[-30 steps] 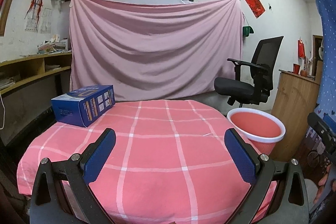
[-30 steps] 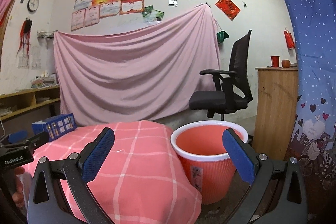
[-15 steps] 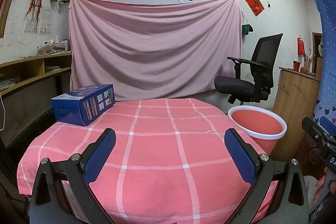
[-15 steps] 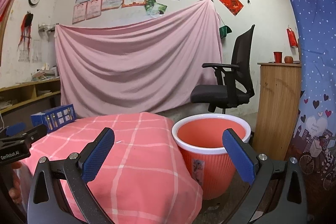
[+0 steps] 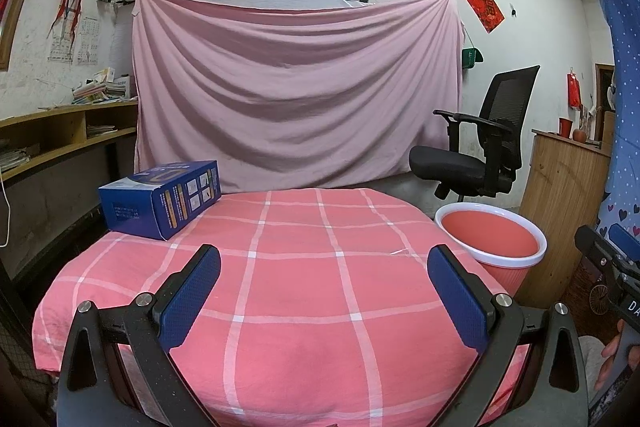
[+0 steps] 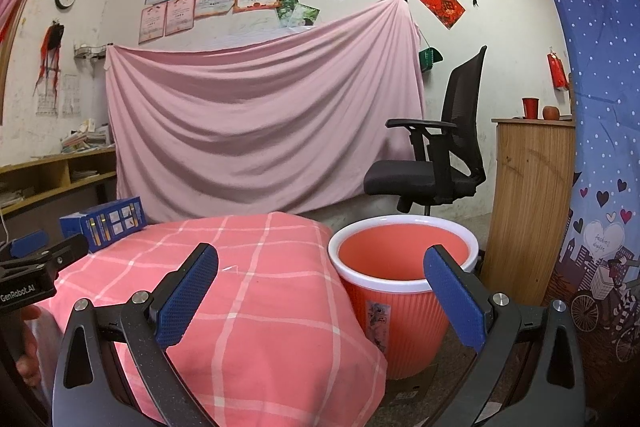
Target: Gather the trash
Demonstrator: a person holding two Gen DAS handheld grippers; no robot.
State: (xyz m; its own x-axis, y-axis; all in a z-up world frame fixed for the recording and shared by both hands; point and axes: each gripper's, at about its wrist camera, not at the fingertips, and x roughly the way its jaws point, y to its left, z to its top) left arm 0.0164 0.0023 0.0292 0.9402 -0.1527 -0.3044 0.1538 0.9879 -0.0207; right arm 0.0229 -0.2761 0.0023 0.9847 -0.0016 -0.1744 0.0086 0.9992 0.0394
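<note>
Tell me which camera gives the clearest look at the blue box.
The left wrist view: the blue box sits close and unobstructed on the checked tablecloth. The right wrist view shows it small, far left, partly cut off.

Blue box (image 5: 160,203) flat on table's far-left edge

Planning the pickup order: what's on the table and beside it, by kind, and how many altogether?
Blue cardboard box on the checked table: 1
Small white scrap on the cloth: 1
Orange trash bin beside the table: 1
Total: 3
Both tongs are open and hold nothing.
</note>
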